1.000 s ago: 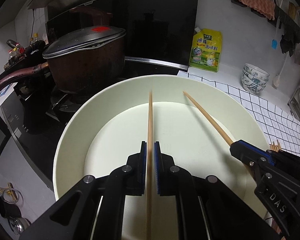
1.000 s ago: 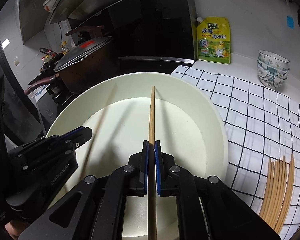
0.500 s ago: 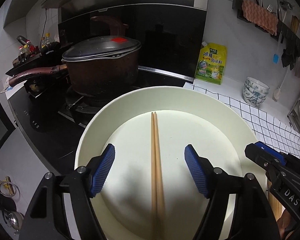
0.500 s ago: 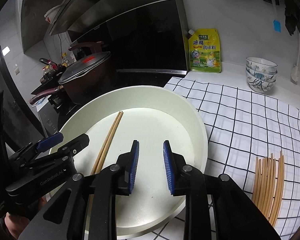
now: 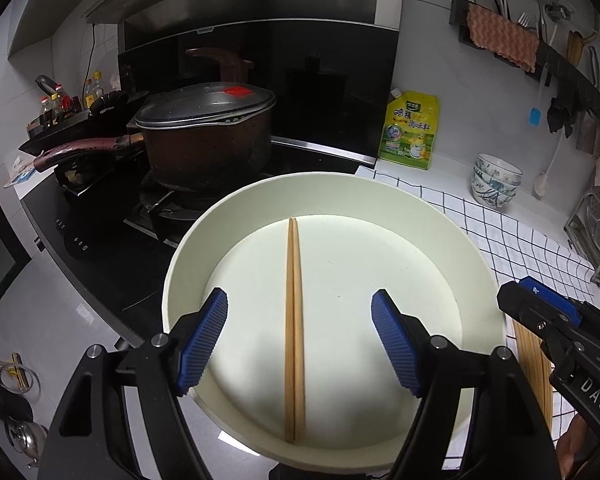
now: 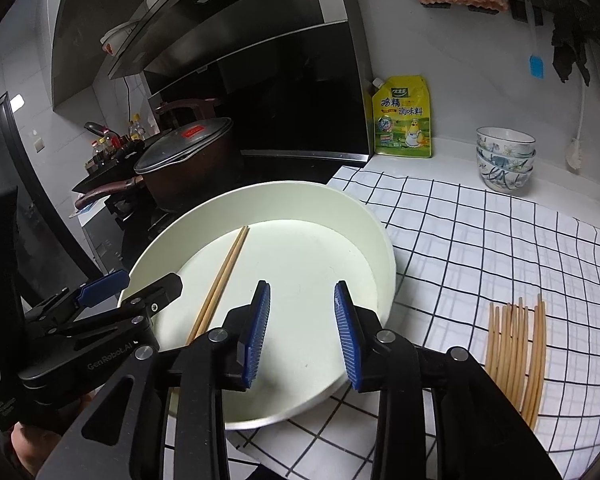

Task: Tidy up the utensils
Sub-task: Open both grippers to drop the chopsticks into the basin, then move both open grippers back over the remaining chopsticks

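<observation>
Both chopsticks now lie loose in the basin, each released from the jaws that clamped it a second ago. Nearest, the left gripper (image 5: 299,340) stands with jaws wide apart and the right gripper (image 6: 302,330) has jaws that have just been opening, nothing between either pair. Side by side, touching, the pair of light wooden chopsticks (image 5: 294,320) rests across the floor of the round cream basin (image 5: 472,248). Toward the table's right edge, a bundle of matching wooden chopsticks (image 6: 516,344) lies on the black-and-white checked cloth (image 6: 480,232). Beyond the basin sits a dark lidded pot (image 5: 208,136).
</observation>
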`<state>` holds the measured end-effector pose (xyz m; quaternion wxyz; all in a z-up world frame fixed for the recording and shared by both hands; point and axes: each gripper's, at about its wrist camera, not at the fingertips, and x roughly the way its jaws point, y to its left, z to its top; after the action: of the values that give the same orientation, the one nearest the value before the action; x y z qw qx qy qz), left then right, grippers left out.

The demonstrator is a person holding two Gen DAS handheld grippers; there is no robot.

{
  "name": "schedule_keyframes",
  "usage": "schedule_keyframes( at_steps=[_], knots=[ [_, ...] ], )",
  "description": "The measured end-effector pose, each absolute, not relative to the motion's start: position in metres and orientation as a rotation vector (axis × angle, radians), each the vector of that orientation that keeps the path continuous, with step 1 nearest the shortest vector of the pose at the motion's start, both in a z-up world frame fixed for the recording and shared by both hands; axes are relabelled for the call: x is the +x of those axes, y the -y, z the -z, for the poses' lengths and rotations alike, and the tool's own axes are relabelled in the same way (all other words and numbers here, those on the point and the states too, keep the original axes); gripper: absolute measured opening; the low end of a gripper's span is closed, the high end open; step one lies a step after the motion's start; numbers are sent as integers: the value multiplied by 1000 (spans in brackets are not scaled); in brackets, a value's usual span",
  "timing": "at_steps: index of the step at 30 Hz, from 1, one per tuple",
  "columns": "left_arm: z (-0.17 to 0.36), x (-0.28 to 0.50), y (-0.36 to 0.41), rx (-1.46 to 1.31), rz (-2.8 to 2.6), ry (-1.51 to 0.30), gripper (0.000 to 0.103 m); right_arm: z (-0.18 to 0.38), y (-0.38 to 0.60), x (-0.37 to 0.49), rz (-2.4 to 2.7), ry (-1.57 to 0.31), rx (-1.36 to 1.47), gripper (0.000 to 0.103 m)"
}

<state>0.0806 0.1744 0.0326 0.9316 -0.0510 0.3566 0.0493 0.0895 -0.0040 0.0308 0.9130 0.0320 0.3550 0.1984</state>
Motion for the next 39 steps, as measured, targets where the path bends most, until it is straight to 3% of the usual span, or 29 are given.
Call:
schedule_keyframes(
  at_steps=[9, 19, 39],
  knots=[
    [-43, 61, -143, -65, -50, -704, 80, -38, 36, 63, -368, -698, 77, 43],
    [-50, 43, -93, -18, 39, -681, 84, -36, 91, 40, -299, -678, 101, 62],
    [-41, 36, -23, -3, 124, -708, 89, -19, 188, 28, -180, -670, 183, 66]
  ],
)
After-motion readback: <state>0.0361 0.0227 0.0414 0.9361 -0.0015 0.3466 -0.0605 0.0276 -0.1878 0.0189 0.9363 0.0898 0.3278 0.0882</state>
